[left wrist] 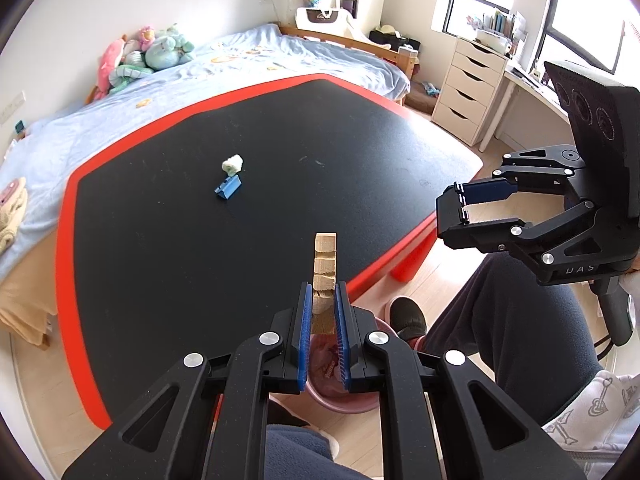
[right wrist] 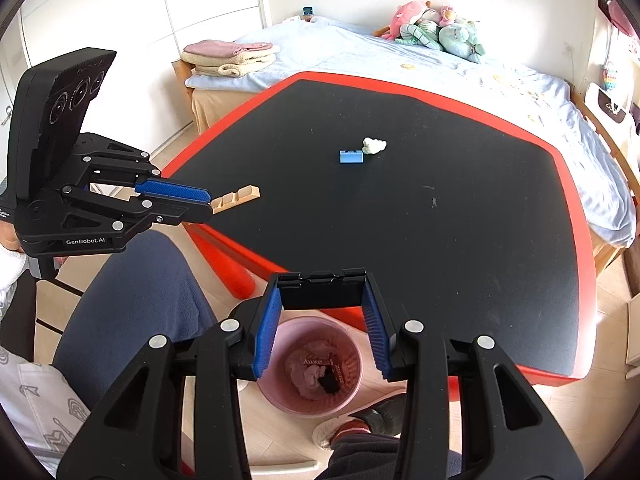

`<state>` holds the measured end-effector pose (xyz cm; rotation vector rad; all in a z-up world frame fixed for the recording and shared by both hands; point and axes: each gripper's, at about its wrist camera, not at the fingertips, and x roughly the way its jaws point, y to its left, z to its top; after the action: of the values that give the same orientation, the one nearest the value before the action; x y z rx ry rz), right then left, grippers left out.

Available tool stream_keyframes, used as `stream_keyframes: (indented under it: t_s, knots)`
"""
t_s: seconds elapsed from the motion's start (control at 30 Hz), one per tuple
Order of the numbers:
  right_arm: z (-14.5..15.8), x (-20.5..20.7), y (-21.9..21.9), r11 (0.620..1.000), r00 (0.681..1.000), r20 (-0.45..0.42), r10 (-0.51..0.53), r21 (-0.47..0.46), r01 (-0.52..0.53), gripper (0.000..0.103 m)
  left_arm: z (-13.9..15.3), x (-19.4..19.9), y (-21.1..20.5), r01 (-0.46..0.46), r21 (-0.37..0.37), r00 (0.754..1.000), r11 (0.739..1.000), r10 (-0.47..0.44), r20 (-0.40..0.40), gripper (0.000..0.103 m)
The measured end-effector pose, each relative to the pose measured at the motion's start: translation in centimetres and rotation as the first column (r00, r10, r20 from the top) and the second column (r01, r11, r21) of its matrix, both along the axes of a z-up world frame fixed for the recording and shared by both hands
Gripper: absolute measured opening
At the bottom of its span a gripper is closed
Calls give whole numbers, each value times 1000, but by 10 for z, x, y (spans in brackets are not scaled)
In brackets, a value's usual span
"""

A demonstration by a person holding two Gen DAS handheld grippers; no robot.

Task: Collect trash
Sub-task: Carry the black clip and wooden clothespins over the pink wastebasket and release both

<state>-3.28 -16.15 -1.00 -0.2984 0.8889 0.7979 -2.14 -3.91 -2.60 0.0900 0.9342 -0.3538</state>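
My left gripper is shut on a notched wooden strip and holds it above the table's near edge; the strip also shows in the right wrist view, sticking out of the left gripper. My right gripper is shut on a black plastic piece, held above a pink trash bin on the floor. In the left wrist view the right gripper holds the black piece. A crumpled white paper ball and a small blue block lie mid-table.
The black table with a red rim stands by a bed with plush toys. The bin holds wrappers. The person's legs and slippered foot are beside the bin. White drawers stand at the right.
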Motion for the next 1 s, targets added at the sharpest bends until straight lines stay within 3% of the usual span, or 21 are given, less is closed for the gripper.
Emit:
stream_keyframes:
  t_s: [0.3, 1.0]
  knots:
    - [-12, -24, -9, 1000, 999, -35, -4, 0, 4, 40, -12, -25, -16, 23, -8, 999, 1000, -23, -30, 12]
    - [-15, -30, -10, 1000, 999, -51, 17, 21, -16, 40, -17, -26, -23, 41, -19, 998, 999, -42, -49, 12]
